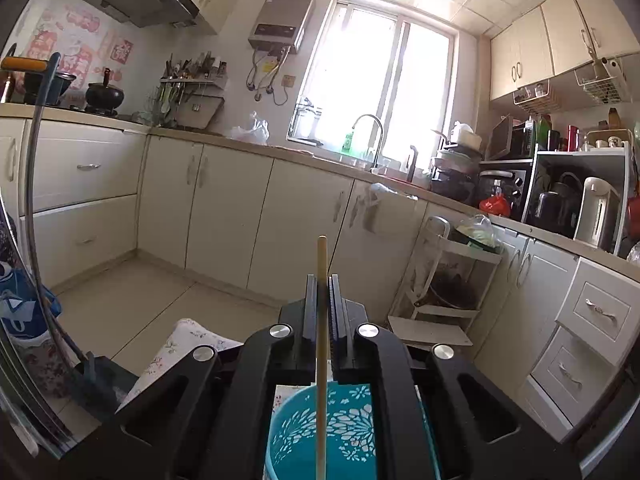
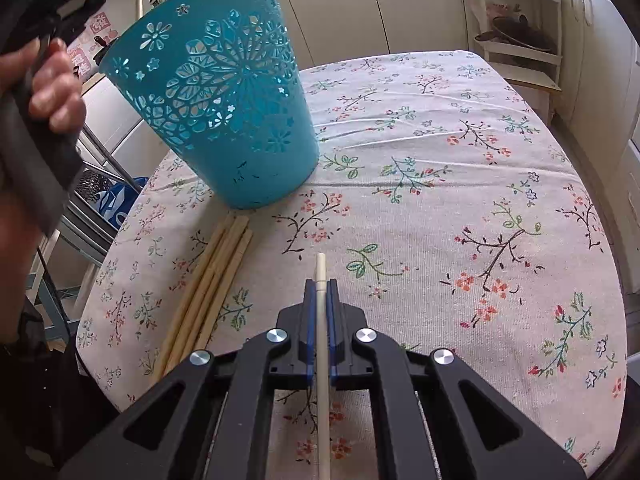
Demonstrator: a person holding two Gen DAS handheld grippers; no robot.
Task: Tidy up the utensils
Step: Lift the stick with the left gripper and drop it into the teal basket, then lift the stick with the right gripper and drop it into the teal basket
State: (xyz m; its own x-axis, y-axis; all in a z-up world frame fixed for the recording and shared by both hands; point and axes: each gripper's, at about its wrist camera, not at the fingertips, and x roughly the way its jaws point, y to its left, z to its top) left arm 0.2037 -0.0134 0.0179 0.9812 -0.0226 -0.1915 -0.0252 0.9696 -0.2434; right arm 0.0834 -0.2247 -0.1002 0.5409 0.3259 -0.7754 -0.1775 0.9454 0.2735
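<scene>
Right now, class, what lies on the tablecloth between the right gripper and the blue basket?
In the right wrist view, only bare floral tablecloth lies between the right gripper and the blue basket; the loose chopsticks lie to the left.

The basket (image 2: 224, 112) looks like smooth teal plastic, pierced with flower cut-outs; the tablecloth (image 2: 440, 160) is matt woven cloth — floral print, lightly creased; the chopsticks (image 2: 208, 292) on it are pale, matt wood (bamboo perhaps); both grippers (image 1: 322, 280) (image 2: 321, 284) are matt black plastic with shiny metal bolts; the cabinets (image 1: 224, 208) look smooth, semi-gloss cream.
</scene>
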